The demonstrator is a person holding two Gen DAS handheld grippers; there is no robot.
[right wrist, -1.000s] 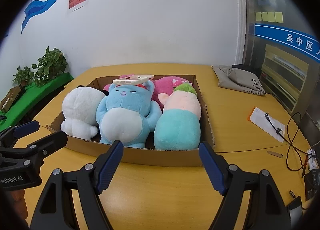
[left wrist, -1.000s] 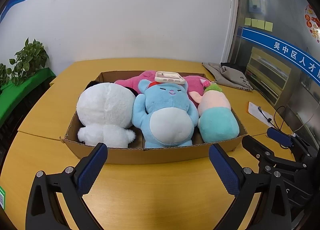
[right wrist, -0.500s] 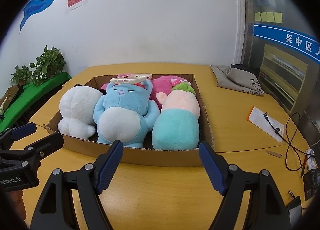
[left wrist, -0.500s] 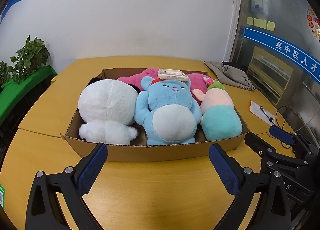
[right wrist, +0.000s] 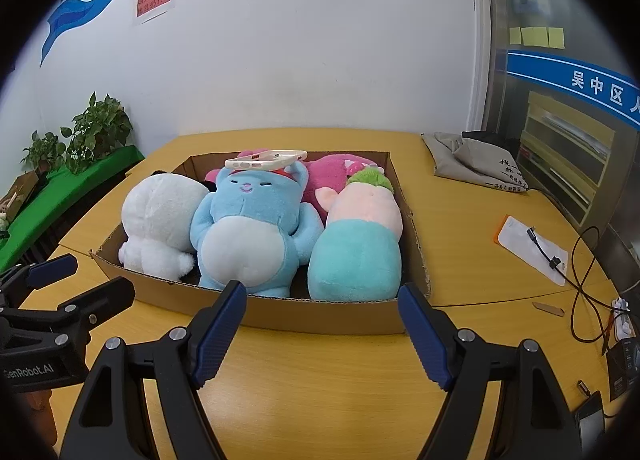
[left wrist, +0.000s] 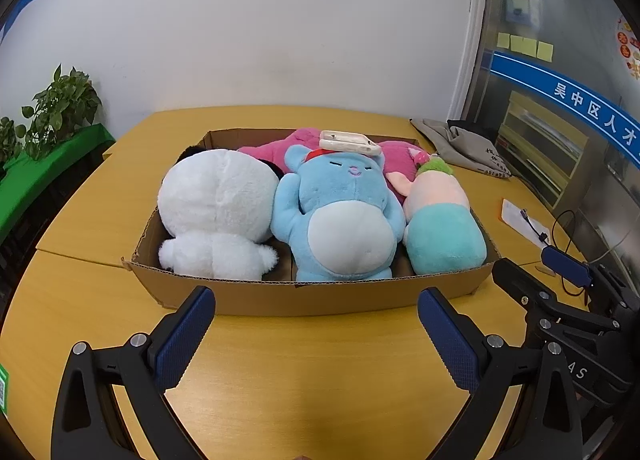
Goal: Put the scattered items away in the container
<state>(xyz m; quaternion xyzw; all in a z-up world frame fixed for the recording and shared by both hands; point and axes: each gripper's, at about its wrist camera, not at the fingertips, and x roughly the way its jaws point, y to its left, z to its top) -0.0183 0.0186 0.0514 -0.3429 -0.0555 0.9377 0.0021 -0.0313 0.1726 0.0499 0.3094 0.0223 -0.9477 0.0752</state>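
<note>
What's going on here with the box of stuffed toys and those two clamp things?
A person is tidying toys into a cardboard box on a wooden table, using a handheld gripper in each hand. The white plush, blue plush and pink-and-teal plush lie in the box, a phone case on top. The left gripper and right gripper are open, holding nothing.

Bright, even indoor light in both wrist views.

The light came from above and was soft; the box (left wrist: 304,296) threw only a weak shadow on the table (left wrist: 304,388). The wall (right wrist: 300,60) showed no glare. Both pictures were sharp in the middle. The fisheye lens bent straight lines strongly at the edges, and the corners were black.
</note>
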